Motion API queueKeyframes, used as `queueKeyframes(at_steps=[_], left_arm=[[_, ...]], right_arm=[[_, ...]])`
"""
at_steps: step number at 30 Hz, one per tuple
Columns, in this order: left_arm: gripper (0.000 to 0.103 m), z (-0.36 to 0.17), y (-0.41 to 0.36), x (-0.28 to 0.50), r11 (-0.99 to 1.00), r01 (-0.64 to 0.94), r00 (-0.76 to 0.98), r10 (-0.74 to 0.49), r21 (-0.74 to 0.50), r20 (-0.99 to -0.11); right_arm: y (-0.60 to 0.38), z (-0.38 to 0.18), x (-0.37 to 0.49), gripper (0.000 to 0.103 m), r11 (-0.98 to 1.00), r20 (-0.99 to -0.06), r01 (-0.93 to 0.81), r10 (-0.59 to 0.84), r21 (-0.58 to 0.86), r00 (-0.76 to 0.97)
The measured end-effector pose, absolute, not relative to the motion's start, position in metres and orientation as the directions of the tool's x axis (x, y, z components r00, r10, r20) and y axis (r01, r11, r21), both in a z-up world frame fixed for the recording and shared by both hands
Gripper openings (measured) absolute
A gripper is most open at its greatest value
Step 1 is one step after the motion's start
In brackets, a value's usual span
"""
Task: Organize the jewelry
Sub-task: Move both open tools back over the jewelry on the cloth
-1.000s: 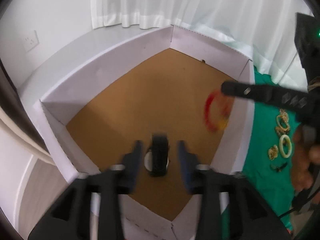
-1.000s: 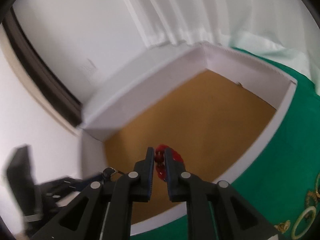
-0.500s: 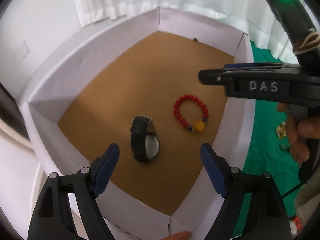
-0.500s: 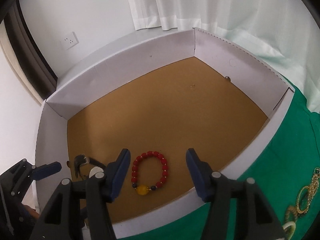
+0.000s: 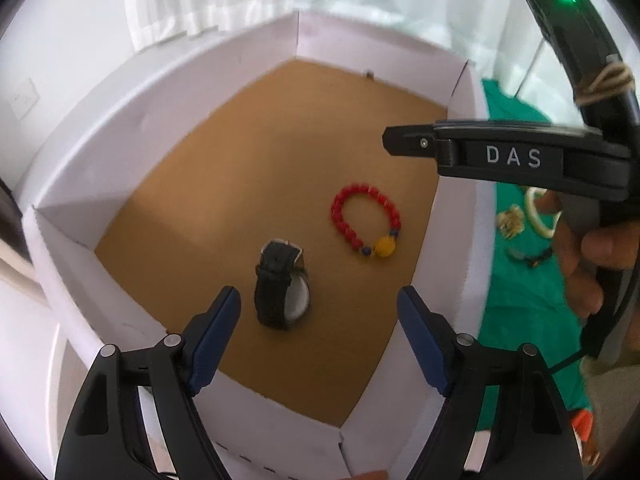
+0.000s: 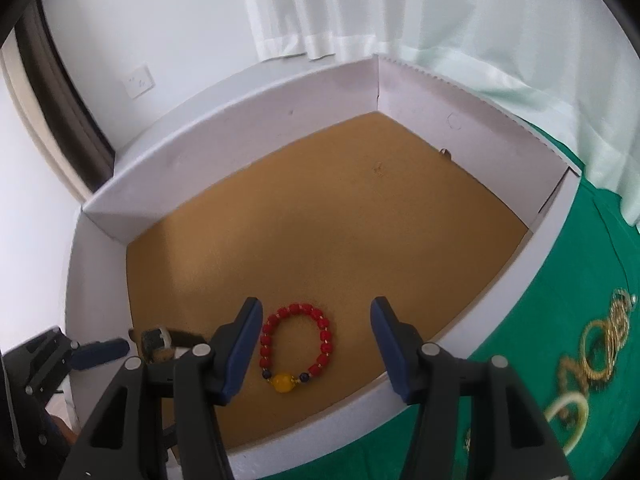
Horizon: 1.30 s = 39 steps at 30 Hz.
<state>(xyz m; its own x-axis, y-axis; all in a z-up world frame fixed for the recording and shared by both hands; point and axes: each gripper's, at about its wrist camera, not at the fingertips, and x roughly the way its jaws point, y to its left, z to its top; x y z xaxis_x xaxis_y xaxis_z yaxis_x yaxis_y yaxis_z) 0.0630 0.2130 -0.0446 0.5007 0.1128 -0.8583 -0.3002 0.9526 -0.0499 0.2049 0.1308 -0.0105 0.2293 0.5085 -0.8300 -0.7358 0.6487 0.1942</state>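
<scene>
- Watch [image 5: 283, 284] and red bead bracelet [image 5: 366, 222] lying apart on brown floor of white box [image 5: 120, 160], near its front corner.
- Left gripper [image 5: 318, 314] spread wide above watch, grasping nothing; jaws just been opening.
- Right gripper [image 6: 316, 328] parted over bracelet, not pressing it; jaws just been opening too.
- More jewelry [image 6: 600, 340] waiting on green cloth [image 6: 520, 420].
- Probably light and limp chains, easy to slip; best pinched across a thick link.
</scene>
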Motion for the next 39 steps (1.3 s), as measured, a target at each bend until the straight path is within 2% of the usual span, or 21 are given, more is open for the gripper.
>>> queueKeyframes(at_steps=[4, 6, 9, 12, 16, 22, 28, 35, 39], left_arm=[[0.089, -0.022, 0.213, 0.049, 0.949, -0.312, 0.582, 0.154, -0.045, -0.798], [0.092, -0.006, 0.207, 0.043, 0.949, -0.308, 0.630, 0.158, -0.059, -0.760], [0.101, 0.015, 0.190, 0.030, 0.955, -0.279, 0.698, 0.130, -0.101, -0.705], [0.103, 0.028, 0.159, 0.030, 0.969, -0.220, 0.736, 0.091, -0.110, -0.671], [0.103, 0.025, 0.113, 0.039, 0.987, -0.138, 0.721, 0.046, -0.078, -0.691], [0.103, 0.000, 0.050, 0.060, 0.998, -0.055, 0.673, 0.027, -0.013, -0.739], [0.103, -0.021, 0.025, 0.072, 0.998, -0.051, 0.645, 0.051, 0.024, -0.762], [0.103, -0.040, 0.019, 0.079, 0.997, -0.049, 0.629, 0.075, 0.056, -0.774], [0.103, -0.071, 0.028, 0.085, 0.999, -0.029, 0.572, 0.002, -0.017, -0.820]], right_arm=[[0.098, 0.014, 0.194, 0.060, 0.688, -0.767, -0.698, 0.553, 0.198, 0.327], [0.073, 0.024, 0.187, 0.069, 0.715, -0.744, -0.673, 0.550, 0.187, 0.378], [0.028, 0.033, 0.179, 0.075, 0.770, -0.735, -0.610, 0.522, 0.187, 0.433], [-0.033, 0.033, 0.170, 0.076, 0.844, -0.737, -0.512, 0.446, 0.158, 0.508], [-0.110, 0.020, 0.157, 0.076, 0.931, -0.765, -0.355, 0.292, 0.089, 0.574], [-0.186, 0.001, 0.130, 0.076, 0.973, -0.790, -0.213, 0.198, 0.088, 0.579], [-0.202, 0.003, 0.108, 0.076, 0.981, -0.780, -0.192, 0.144, 0.031, 0.609], [-0.190, -0.003, 0.104, 0.076, 0.978, -0.770, -0.208, 0.144, 0.016, 0.621], [-0.181, -0.010, 0.105, 0.076, 0.973, -0.779, -0.230, 0.159, 0.020, 0.607]])
